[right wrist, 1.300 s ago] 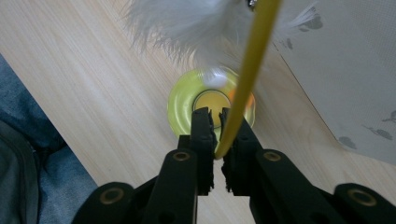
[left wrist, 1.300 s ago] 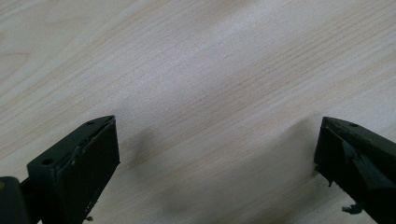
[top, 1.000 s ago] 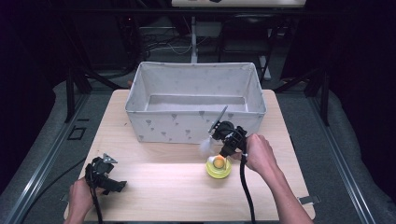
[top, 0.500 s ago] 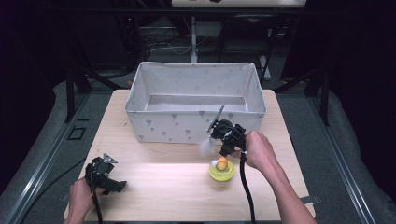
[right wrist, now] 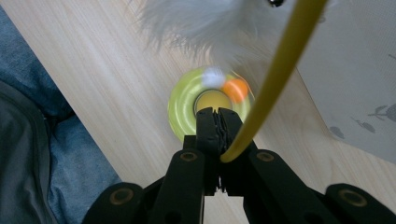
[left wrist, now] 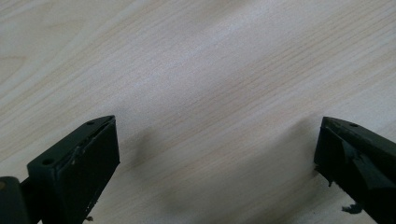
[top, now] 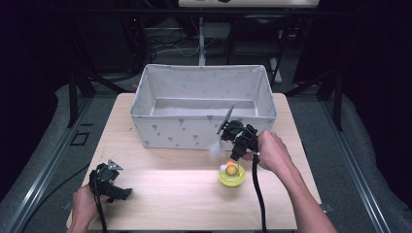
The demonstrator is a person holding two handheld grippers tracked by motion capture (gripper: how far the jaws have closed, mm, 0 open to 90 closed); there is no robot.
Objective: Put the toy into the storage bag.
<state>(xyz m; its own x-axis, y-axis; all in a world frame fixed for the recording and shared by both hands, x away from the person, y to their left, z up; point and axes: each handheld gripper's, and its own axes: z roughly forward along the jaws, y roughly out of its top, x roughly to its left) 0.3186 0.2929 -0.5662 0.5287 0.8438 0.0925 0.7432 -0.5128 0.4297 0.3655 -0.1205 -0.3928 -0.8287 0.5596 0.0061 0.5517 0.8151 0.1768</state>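
Two hand-held grippers over a wooden table, one idle, one clamped on a feather toy's yellow stick.

At the near left corner of the table, the left gripper rests low in the person's left hand, its jaws spread wide over bare wood with nothing between them. Farther back, a grey fabric bin with a small leaf print stands in the middle of the table. Just in front of the bin's right end, the right gripper has its jaws pressed together on a thin yellow stick, which rises toward a white feather. Directly below sits a yellow-green round base carrying a white ball and an orange ball, on the table near the right hand.
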